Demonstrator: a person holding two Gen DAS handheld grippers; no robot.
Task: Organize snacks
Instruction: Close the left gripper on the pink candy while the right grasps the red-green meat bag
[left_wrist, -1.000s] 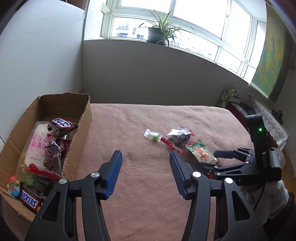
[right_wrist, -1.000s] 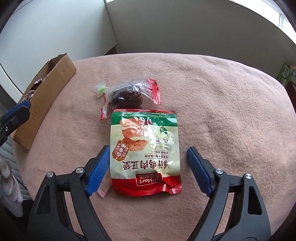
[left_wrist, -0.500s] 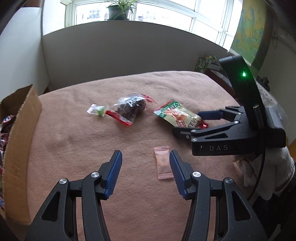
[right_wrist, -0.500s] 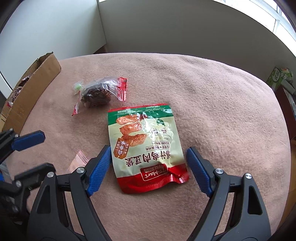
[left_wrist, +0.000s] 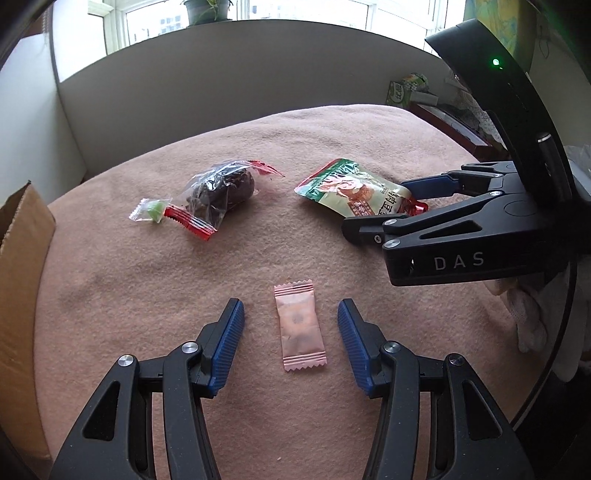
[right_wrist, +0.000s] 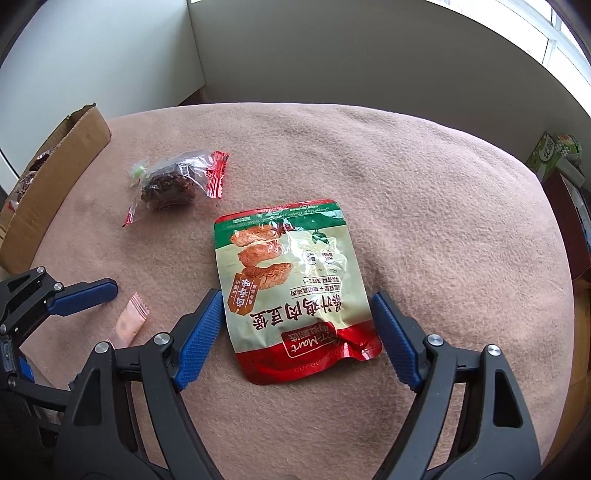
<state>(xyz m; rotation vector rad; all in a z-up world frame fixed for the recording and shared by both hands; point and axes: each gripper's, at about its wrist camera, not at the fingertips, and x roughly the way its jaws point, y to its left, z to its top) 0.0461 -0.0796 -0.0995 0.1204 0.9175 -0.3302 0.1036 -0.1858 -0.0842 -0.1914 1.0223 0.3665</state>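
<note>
A small pink sachet (left_wrist: 300, 326) lies flat on the pink blanket, between the blue pads of my left gripper (left_wrist: 290, 308). Those jaws are closing and the pads stand clear of the sachet on both sides. In the right wrist view a green-and-red snack pouch (right_wrist: 291, 277) lies between the pads of my right gripper (right_wrist: 296, 297), which is open and just off the pouch's edges. Further back lie a clear bag of dark snacks (left_wrist: 221, 188) with red ends and a small green candy (left_wrist: 153, 210).
A cardboard box (right_wrist: 55, 166) with snacks inside stands at the blanket's left edge. A grey wall runs behind the table, and a green carton (left_wrist: 404, 86) sits at the back right. A white-gloved hand (left_wrist: 528, 317) holds the right gripper.
My left gripper swung right, away from the box, and sank over the pink sachet, which now lies between its pads. The right gripper stayed over the pouch.
</note>
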